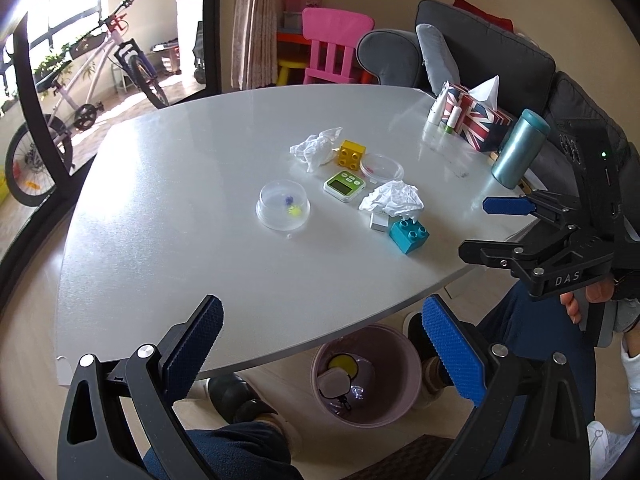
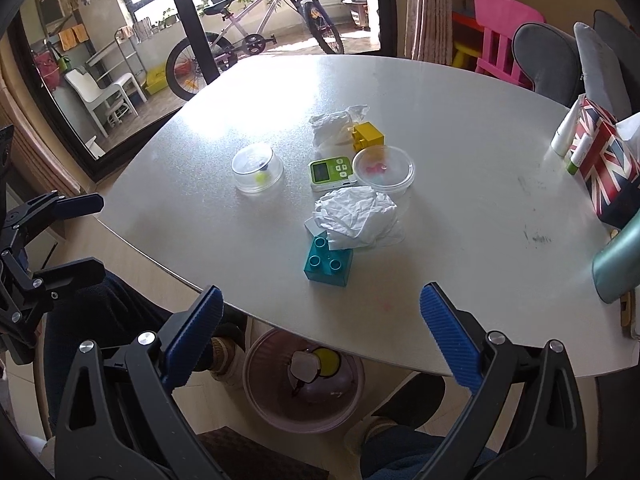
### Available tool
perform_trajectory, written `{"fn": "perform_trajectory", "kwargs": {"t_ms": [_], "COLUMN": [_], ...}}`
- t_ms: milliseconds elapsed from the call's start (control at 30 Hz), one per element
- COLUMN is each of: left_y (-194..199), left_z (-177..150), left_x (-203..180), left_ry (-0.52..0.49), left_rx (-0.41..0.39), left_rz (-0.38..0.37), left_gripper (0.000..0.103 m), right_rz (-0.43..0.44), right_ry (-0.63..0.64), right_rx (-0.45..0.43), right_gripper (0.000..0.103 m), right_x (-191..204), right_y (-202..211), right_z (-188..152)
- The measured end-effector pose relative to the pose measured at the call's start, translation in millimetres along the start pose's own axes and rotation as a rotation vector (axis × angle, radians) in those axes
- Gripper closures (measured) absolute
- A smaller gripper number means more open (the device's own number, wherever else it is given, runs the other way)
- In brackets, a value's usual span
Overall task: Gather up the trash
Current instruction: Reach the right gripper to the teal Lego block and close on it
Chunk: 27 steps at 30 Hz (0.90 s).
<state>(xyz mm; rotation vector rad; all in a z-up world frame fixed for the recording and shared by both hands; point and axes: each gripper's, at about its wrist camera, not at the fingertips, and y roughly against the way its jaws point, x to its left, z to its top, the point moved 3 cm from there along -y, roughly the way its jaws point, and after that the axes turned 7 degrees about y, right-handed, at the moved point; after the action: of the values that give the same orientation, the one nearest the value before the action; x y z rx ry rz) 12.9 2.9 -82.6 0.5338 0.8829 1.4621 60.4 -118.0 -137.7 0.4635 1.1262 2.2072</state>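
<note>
While both tools hang above near table (image 2: 460, 128) edge, left gripper (image 1: 320, 344) reads spread wide, nothing between pads. Right gripper (image 2: 320, 328) likewise spread wide, empty. Crumpled tissue (image 2: 356, 216) lies just ahead of right gripper, touching teal block (image 2: 328, 262). Second crumpled tissue (image 2: 334, 124) farther ahead, against yellow block (image 2: 368, 135). Pink bin (image 2: 304, 384) sits on floor below table edge, directly under right gripper; some items already inside.
</note>
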Motion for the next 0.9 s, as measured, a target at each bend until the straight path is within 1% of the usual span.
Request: {"fn": "perform_trajectory", "kwargs": {"t_ms": [267,300,367,467,500,533,567,633,667,700,900], "left_y": [-2.4,-2.5,-2.9,-4.6,-4.8,-5.2,-5.7,-6.9,-7.6,-8.3,-11.2], "left_z": [3.9,4.2,4.2,3.9,3.4,3.2,2.9,2.3,2.1,1.8,3.2], "left_x": [11.5,12.6,14.8,17.6,18.8,19.6,20.5,22.0,22.7,22.8,23.5], "left_ry": [0.032,0.035,0.041,0.048,0.05,0.052,0.055,0.061,0.063,0.064,0.068], "left_rx": [-0.009,-0.011,-0.014,-0.012,-0.011,-0.01,-0.009,-0.006,-0.004,-0.003,-0.002], "left_rz": [0.013,0.013,0.013,0.013,0.013,0.012,0.012,0.009,0.008,0.009,0.004], "left_gripper": [0.007,0.007,0.007,0.007,0.007,0.007,0.007,0.007,0.007,0.007,0.007], "right_rz": [0.006,0.005,0.003,0.003,0.004,0.002,-0.002,-0.008,-0.01,-0.009,0.0], "right_ry": [-0.019,-0.019,-0.023,-0.026,-0.028,-0.029,-0.028,-0.024,-0.022,-0.02,-0.018], "right_rx": [0.053,0.058,0.072,0.089,0.093,0.097,0.102,0.113,0.119,0.119,0.103], "right_gripper": [0.006,0.006,0.011,0.019,0.025,0.034,0.039,0.059,0.066,0.069,0.07], "right_x": [4.6,4.8,5.0,5.0,4.7,4.5,4.6,5.4,5.7,6.0,4.9], "right_y": [-35.1,-38.6,-45.4,-54.1,-56.1,-58.1,-60.0,-64.1,-65.7,-66.3,-61.2], "right_z": [7.3,7.9,8.6,9.3,10.2,10.1,10.2,9.9,9.5,9.4,8.8]}}
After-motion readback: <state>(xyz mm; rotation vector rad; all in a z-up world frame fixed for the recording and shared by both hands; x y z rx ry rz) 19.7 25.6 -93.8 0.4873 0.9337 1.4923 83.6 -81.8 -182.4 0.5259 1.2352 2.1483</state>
